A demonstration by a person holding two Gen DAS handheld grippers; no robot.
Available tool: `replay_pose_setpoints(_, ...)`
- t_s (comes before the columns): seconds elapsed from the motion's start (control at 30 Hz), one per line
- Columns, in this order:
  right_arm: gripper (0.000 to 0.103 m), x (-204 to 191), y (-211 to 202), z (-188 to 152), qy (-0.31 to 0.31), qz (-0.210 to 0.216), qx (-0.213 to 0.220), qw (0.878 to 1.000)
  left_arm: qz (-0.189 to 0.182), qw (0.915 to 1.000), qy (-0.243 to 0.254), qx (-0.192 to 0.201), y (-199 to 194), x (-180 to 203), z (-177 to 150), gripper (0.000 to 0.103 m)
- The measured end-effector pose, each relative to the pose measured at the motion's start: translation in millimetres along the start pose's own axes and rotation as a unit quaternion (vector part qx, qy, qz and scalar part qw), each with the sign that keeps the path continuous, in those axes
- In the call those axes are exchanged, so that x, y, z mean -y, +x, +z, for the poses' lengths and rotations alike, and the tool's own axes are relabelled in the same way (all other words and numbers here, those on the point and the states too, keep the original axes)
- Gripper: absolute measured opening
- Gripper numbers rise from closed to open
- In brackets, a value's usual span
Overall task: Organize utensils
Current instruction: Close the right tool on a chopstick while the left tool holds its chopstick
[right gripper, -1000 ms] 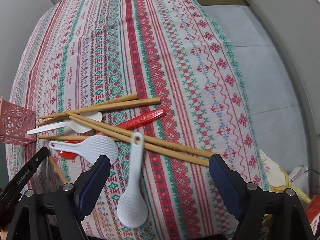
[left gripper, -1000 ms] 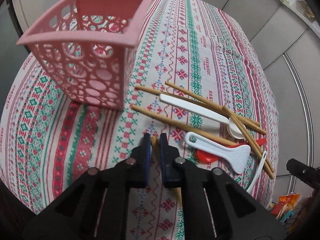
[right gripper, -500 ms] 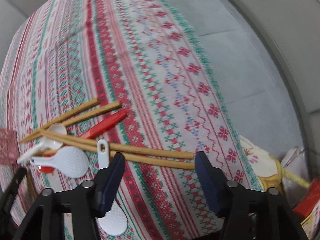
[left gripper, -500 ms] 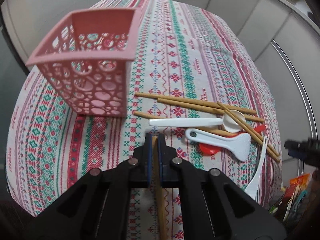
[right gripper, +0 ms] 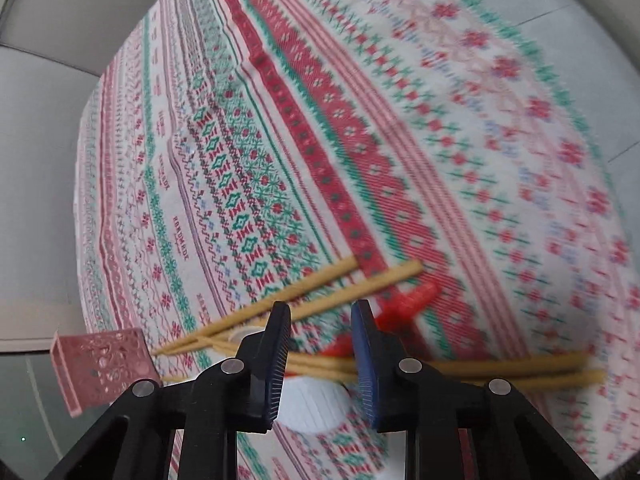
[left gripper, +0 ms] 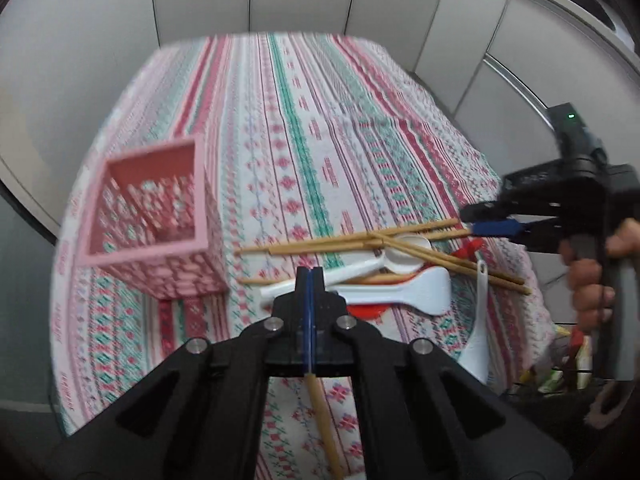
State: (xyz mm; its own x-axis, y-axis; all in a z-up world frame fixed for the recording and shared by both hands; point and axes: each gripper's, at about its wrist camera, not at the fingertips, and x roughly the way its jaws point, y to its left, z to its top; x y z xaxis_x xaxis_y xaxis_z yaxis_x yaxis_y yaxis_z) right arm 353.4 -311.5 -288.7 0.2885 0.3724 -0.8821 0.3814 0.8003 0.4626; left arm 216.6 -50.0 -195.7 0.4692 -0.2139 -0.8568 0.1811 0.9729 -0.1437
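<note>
My left gripper is pinching a wooden chopstick, its shaft trailing back under the fingers, lifted above the patterned tablecloth; the pink perforated basket stands to its left, apart from the pile; my right gripper hangs spread over the remaining chopsticks, with a white rice paddle below and a red spoon just beside; a white spoon lies among the crossed sticks.
</note>
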Motion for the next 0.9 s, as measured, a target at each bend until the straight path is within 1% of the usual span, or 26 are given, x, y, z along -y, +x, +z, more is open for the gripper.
replay_pose_setpoints(0.1,0.028,-3.4,13.1,2.8,0.007,0.001,-0.011,1.0,-0.03,0.9982,-0.026,-0.044,11.2,-6.0,-2.0,0.001)
replay_pose_setpoints(0.17,0.028,-6.4,19.3,7.1,0.01,0.002,-0.014,1.0,-0.034,0.997,-0.031,-0.062,16.9,-5.7,-7.7,0.003)
replay_pose_setpoints(0.23,0.028,-7.5,23.2,8.3,0.013,0.005,-0.018,1.0,-0.024,0.997,-0.025,-0.069,21.0,-2.3,-14.6,0.017)
replay_pose_setpoints(0.3,0.028,-9.7,27.1,10.7,0.015,0.001,-0.019,1.0,-0.017,0.9965,-0.023,-0.078,28.2,0.0,-18.5,0.022)
replay_pose_setpoints(0.37,0.028,-13.1,29.7,13.2,0.013,-0.009,-0.016,1.0,-0.004,0.9955,-0.023,-0.092,38.7,0.0,-23.2,0.022)
replay_pose_setpoints(0.4,0.028,-14.8,32.6,14.9,0.013,-0.023,-0.014,1.0,0.002,0.995,-0.024,-0.097,43.2,0.1,-25.2,0.022)
replay_pose_setpoints(0.47,0.028,-20.9,35.0,18.5,0.005,-0.033,-0.004,0.999,0.012,0.9943,-0.023,-0.104,50.5,0.7,-27.9,0.022)
replay_pose_setpoints(0.5,0.028,-25.0,36.6,20.9,0.0,-0.04,0.0,0.999,0.017,0.9944,-0.023,-0.102,52.9,1.5,-28.9,0.022)
replay_pose_setpoints(0.53,0.028,-27.8,38.1,23.0,-0.005,-0.045,0.004,0.999,0.024,0.9954,-0.018,-0.091,52.1,3.4,-28.6,0.022)
replay_pose_setpoints(0.57,0.028,-32.1,39.8,25.7,-0.009,-0.053,0.011,0.999,0.037,0.9951,-0.009,-0.091,53.7,5.6,-28.6,0.022)
replay_pose_setpoints(0.63,0.028,-41.3,43.3,30.1,-0.016,-0.067,0.021,0.997,0.047,0.9953,0.0,-0.085,56.7,10.8,-29.4,0.022)
replay_pose_setpoints(0.73,0.028,-56.4,49.6,33.0,-0.035,-0.097,0.037,0.994,0.069,0.9941,0.028,-0.078,58.6,21.4,-33.5,0.022)
replay_pose_setpoints(0.77,0.028,-62.2,52.1,34.0,-0.043,-0.109,0.044,0.992,0.073,0.9938,0.035,-0.076,58.5,23.7,-34.7,0.021)
replay_pose_setpoints(0.83,0.028,-71.1,56.2,37.9,-0.047,-0.124,0.054,0.99,0.074,0.9936,0.04,-0.075,58.1,23.6,-32.2,0.012)
replay_pose_setpoints(0.9,0.027,-72.9,58.1,44.6,-0.033,-0.13,0.059,0.989,0.075,0.9934,0.043,-0.075,59.0,25.2,-32.1,0.011)
